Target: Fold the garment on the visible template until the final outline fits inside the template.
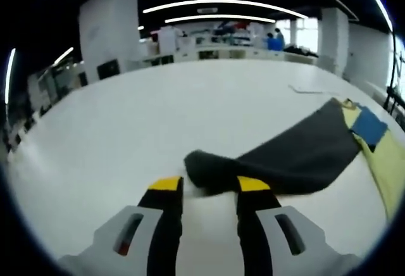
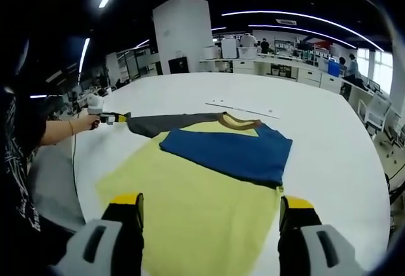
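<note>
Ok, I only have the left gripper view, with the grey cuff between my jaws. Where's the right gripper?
Observer: The right gripper is over the yellow body near the hem, jaws wide apart.
Operator: Is anything folded in yet?
Observer: Yes, a blue part lies across the chest below the collar.
Operator: And my sleeve?
Observer: The grey sleeve runs straight out from the shoulder to the left gripper.

no readable text, labels, brands, numbers or signs anywhere in either view
</note>
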